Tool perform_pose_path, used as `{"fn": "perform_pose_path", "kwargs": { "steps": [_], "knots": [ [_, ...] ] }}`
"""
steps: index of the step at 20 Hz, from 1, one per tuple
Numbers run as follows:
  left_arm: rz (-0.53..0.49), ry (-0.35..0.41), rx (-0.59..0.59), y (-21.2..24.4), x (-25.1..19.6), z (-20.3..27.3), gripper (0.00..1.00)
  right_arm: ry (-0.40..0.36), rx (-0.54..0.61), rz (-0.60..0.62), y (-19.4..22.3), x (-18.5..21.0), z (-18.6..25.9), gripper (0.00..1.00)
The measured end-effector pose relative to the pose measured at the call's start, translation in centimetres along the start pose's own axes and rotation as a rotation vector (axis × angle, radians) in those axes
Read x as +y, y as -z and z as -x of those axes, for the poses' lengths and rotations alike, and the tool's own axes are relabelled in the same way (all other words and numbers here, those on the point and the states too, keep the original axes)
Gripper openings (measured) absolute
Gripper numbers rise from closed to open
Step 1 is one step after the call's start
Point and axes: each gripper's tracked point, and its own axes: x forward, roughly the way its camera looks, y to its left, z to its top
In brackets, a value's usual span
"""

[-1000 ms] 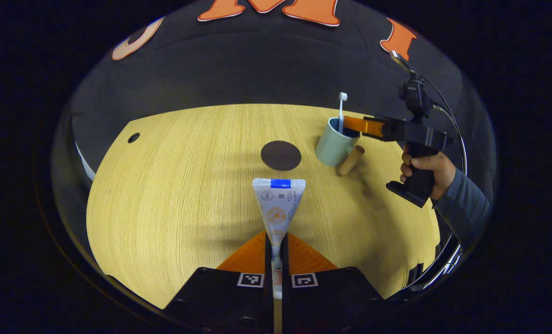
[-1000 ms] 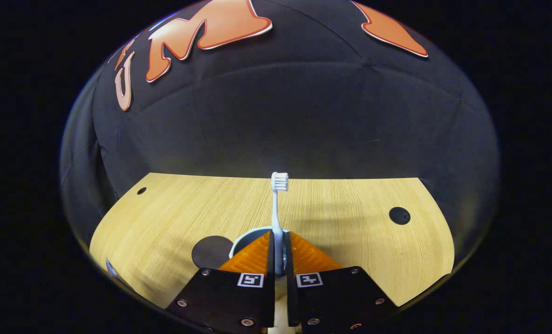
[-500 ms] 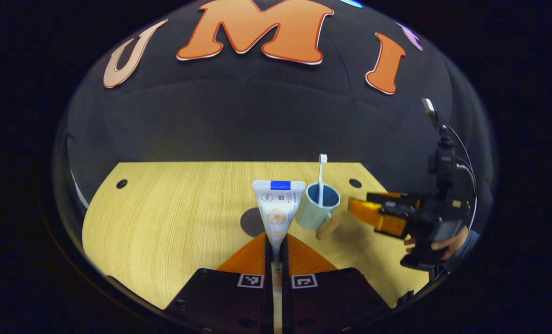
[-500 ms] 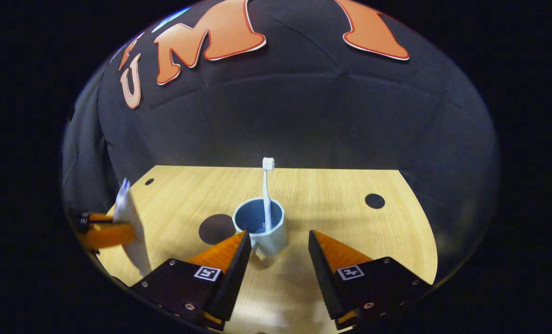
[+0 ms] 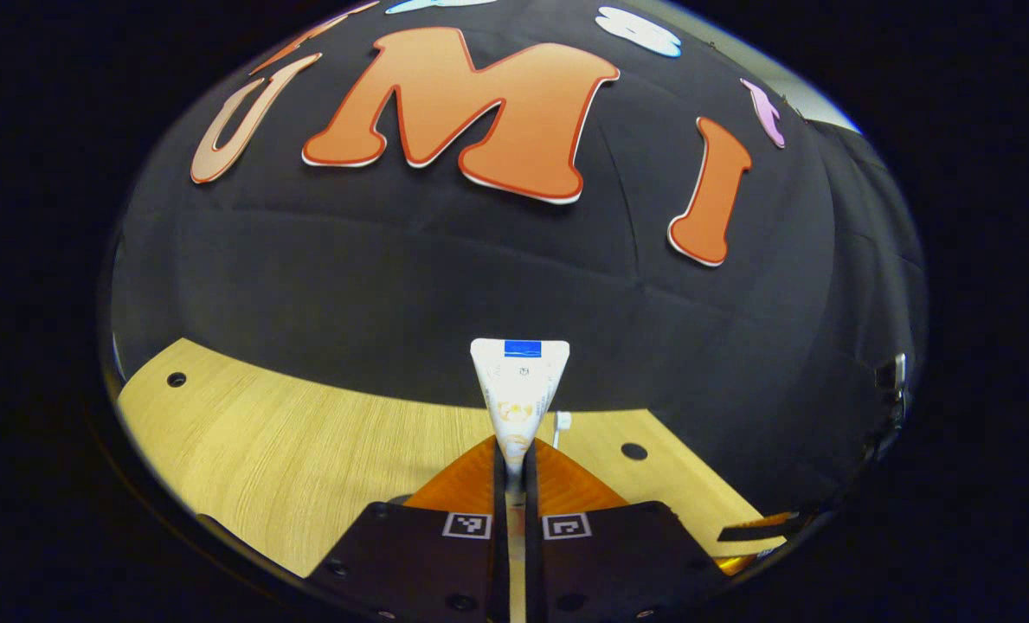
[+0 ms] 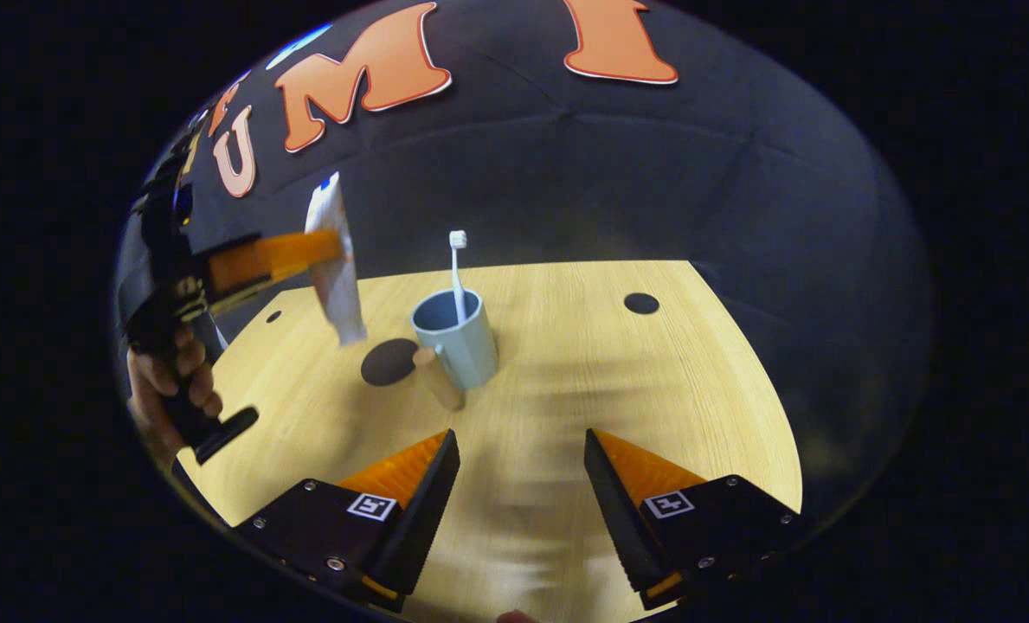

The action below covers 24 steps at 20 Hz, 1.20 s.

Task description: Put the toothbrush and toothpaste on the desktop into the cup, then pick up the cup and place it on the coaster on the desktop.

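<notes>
Toothbrush [image 6: 457, 268] is already standing in the blue cup [image 6: 458, 339]. Toothpaste tube [image 6: 334, 264] is pinched in the left gripper [image 6: 306, 251] jaws at the cup's 10 o'clock, not in yet. Cup sits off the coaster [image 6: 389, 362] on the counter [image 6: 652, 381]. Right gripper [image 6: 521, 450] jaws wide, holding nothing.

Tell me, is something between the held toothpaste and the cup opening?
Nothing solid. In the right gripper view the toothpaste, clamped in the left gripper, hangs left of the cup. Only the toothbrush occupies part of the opening.

Toothbrush [image 6: 457, 268] in cup [image 6: 458, 339], coaster [image 6: 389, 362] just beside it.
</notes>
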Motion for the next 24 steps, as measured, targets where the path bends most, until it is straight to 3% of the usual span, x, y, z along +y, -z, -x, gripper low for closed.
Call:
{"fn": "perform_pose_path", "kwargs": {
  "steps": [8,19,20,21,24],
  "knots": [
    [-0.066,0.024,-0.081,0.7,-2.8,-5.5,0.06,-0.018,0.03,-0.023,2.6,0.5,0.8,0.89],
    [-0.036,-0.073,0.091,8.4,-1.5,-7.9,0.07,-0.021,0.053,-0.074,3.1,-0.8,0.2,0.89],
    [-0.046,-0.077,0.105,8.9,-1.6,-8.0,0.05,-0.02,0.055,-0.081,3.1,-0.8,0.3,0.84],
    [-0.059,-0.088,0.103,8.7,-1.5,-8.0,0.07,-0.021,0.059,-0.086,3.1,-0.8,0.2,0.89],
    [-0.098,-0.103,0.114,8.9,-1.6,-7.8,0.07,-0.026,0.059,-0.099,3.2,-0.9,0.1,0.9]
  ]
}}
